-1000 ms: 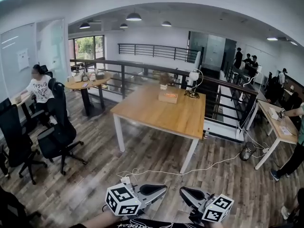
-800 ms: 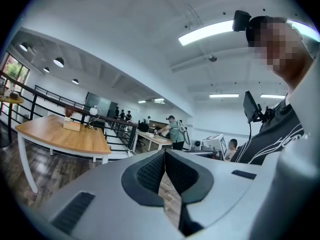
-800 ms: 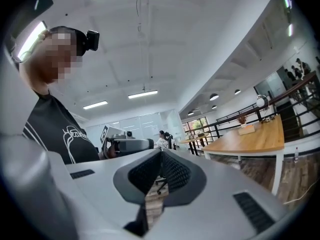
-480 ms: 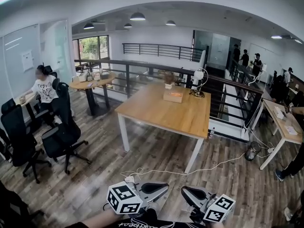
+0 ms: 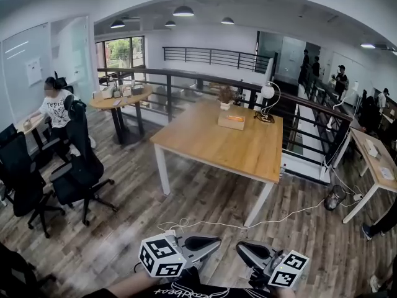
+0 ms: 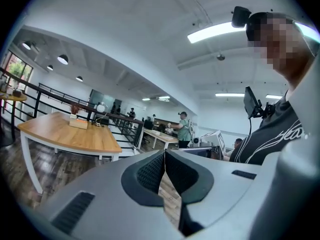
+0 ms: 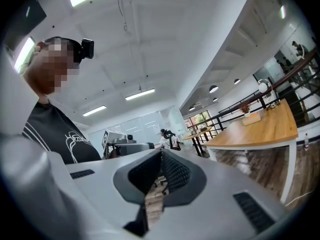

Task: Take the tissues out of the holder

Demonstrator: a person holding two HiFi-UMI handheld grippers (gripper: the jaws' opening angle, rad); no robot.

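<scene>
Left gripper (image 5: 215, 242) and right gripper (image 5: 239, 248) are carried closed, nothing held.
The likely tissue holder (image 5: 231, 121) is seen far beyond the fingertips, on the table (image 5: 205, 141); jaws should be opened on arrival.

I'm in an open-plan office. At twelve o'clock stands a big wooden table (image 5: 217, 138) with a desk lamp (image 5: 268, 93). At nine o'clock are black swivel chairs (image 5: 77, 166) and a person (image 5: 54, 107) at a desk beside a whiteboard (image 5: 28, 73). A round table (image 5: 121, 99) sits at eleven, a work desk (image 5: 375, 160) at three. A black railing (image 5: 186, 82) runs behind, pendant lamps (image 5: 184, 10) hang overhead, and people (image 5: 340, 78) stand at one o'clock.
</scene>
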